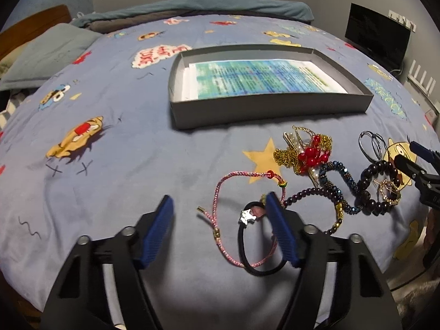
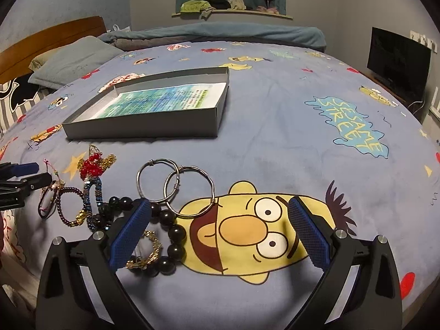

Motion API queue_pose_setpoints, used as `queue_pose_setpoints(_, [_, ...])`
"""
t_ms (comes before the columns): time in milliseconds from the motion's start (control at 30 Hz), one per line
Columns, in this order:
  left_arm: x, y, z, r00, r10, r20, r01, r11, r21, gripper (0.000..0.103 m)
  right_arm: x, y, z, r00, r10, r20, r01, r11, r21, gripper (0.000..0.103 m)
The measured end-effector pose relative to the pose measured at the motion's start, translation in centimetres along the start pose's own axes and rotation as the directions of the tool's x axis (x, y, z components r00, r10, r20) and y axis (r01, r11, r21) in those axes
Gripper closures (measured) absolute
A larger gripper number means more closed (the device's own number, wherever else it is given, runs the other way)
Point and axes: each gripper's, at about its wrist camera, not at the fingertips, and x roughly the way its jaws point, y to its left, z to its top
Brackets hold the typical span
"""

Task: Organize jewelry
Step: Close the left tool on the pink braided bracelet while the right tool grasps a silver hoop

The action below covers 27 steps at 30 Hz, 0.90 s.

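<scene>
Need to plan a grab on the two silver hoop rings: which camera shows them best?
The right wrist view: the silver hoop rings lie large and unobstructed, overlapping on the bedspread just beyond the right gripper. The left wrist view shows them only small and distorted near its right edge.

Dim indoor light – soft shadows under hand-held grippers, fisheye bending, dark vignetted corners, mild blur
</scene>
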Motion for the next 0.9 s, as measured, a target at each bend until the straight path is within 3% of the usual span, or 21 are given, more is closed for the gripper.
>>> queue_pose_setpoints(200, [0.3, -0.1, 0.2, 1.000, -0.008, 0.015, 0.008, 1.000, 0.011, 0.054, 1.5, -0.9, 0.1, 1.000, -0.012, -0.027, 0.013, 0.999, 0.034, 0.042])
queue_pose_setpoints(233, [0.6, 0.0, 0.2, 1.000, -0.010, 0.007, 0.010, 1.000, 0.010, 0.062, 1.7, -1.0, 0.1, 0.999, -0.011, -0.032, 0.012, 0.999, 0.039, 0.043])
queue_pose_setpoints(533, [1.2, 0.6, 0.6, 1.000, -0.014, -0.001, 0.014, 1.000, 0.014, 0.086, 3.1, -0.3, 0.8, 0.999, 0.006, -0.038, -0.005, 1.000, 0.013, 0.070])
queue_pose_setpoints(600, [1.2, 0.9, 0.7, 1.000, -0.020, 0.004, 0.020, 1.000, 0.013, 0.090, 3.3, -0.3, 1.0, 0.999, 0.014, -0.036, -0.014, 1.000, 0.006, 0.088])
queue_pose_setpoints(667, [1.1, 1.1, 0.7, 1.000, -0.023, 0.011, 0.023, 1.000, 0.011, 0.094, 3.3, -0.2, 1.0, 0.999, 0.012, -0.037, -0.012, 1.000, 0.003, 0.099])
queue_pose_setpoints(900, [-0.8, 1.4, 1.0, 0.995, -0.044, 0.089, 0.045, 0.999, -0.001, 0.098, 1.7, -0.7, 1.4, 1.000, -0.014, 0.026, 0.013, 0.999, 0.029, 0.099])
